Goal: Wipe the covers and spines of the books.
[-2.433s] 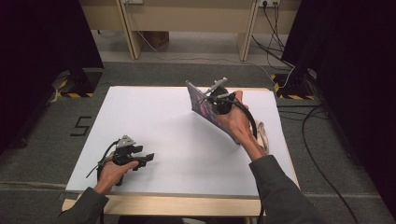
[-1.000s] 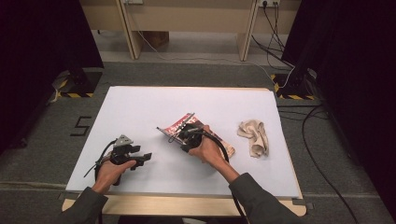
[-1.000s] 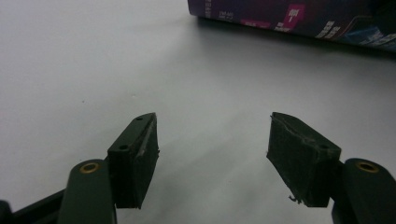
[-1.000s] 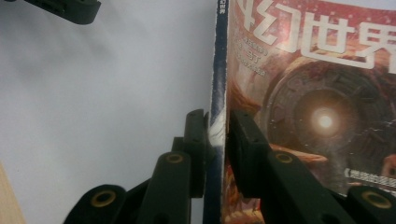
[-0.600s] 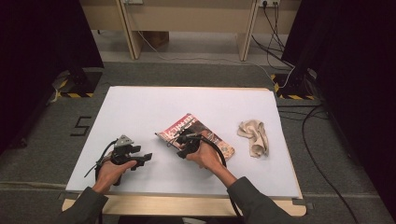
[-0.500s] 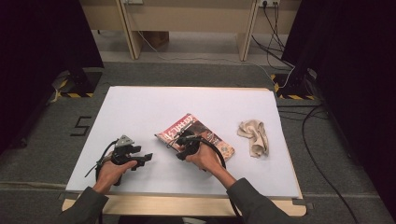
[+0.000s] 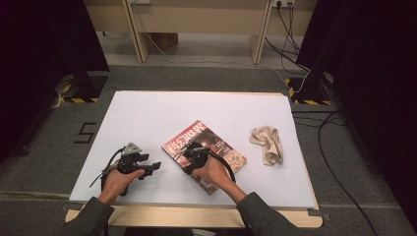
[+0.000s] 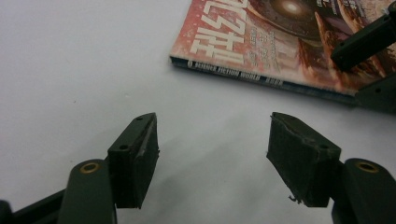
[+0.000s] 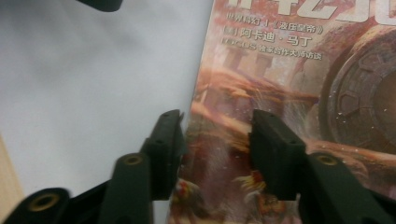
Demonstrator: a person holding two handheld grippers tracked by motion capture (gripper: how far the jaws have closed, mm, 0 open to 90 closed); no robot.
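White table (image 7: 147,118), dark room. Magazine (image 7: 216,147) now lies flat at frame centre; earlier it was held tilted, upper right. Right gripper (image 7: 189,156) over its lower-left edge, jaws just opening, spread, pads off the cover. Left gripper (image 7: 152,166) unmoved lower left, spread, empty. Cloth (image 7: 267,142) at right.

Cloth: we see a crumpled beige cloth (image 7: 267,143) lying on the desk's right side.
Desk: we see a white top (image 7: 162,110) with a wooden front edge.
Floor: we see grey carpet (image 7: 49,132) and trailing cables (image 7: 339,147).
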